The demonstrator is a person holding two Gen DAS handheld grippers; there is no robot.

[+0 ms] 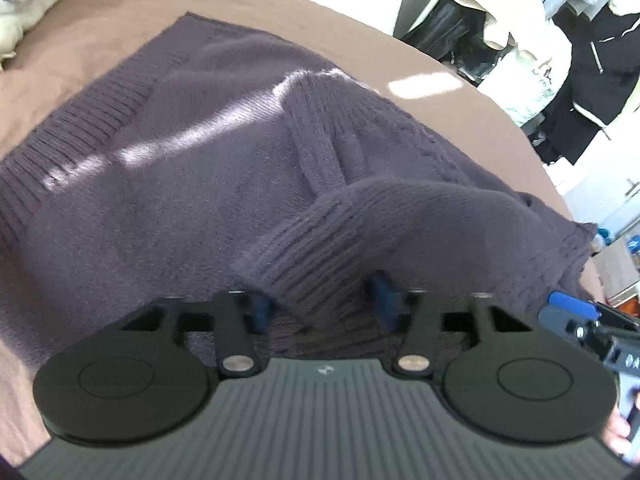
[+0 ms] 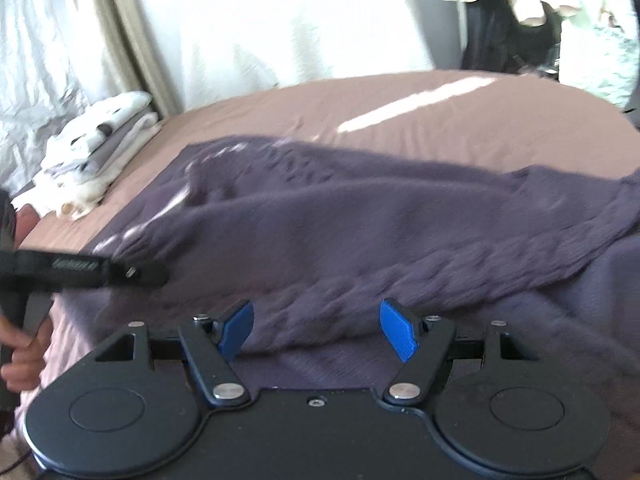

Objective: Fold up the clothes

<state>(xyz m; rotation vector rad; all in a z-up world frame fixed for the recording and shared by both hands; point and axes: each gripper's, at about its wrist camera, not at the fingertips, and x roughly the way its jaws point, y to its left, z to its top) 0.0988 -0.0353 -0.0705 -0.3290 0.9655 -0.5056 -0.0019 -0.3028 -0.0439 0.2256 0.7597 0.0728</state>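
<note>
- One purple sweater (image 1: 192, 184) lies on one brown bed (image 1: 100, 28).
- Two grippers, left (image 1: 322, 304) and right (image 2: 318, 330), jaws released, hover over the knit.
- One stack of folded whites (image 2: 92, 152) sits beside.

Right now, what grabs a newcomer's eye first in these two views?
The purple knit sweater spread over the brown bedsheet, one ribbed sleeve cuff folded across its body. That cuff lies between the open blue pads of the left hand-held gripper; the right hand-held gripper hangs open over the cable-knit. A stack of folded white laundry sits at the bed's far left edge.
</note>
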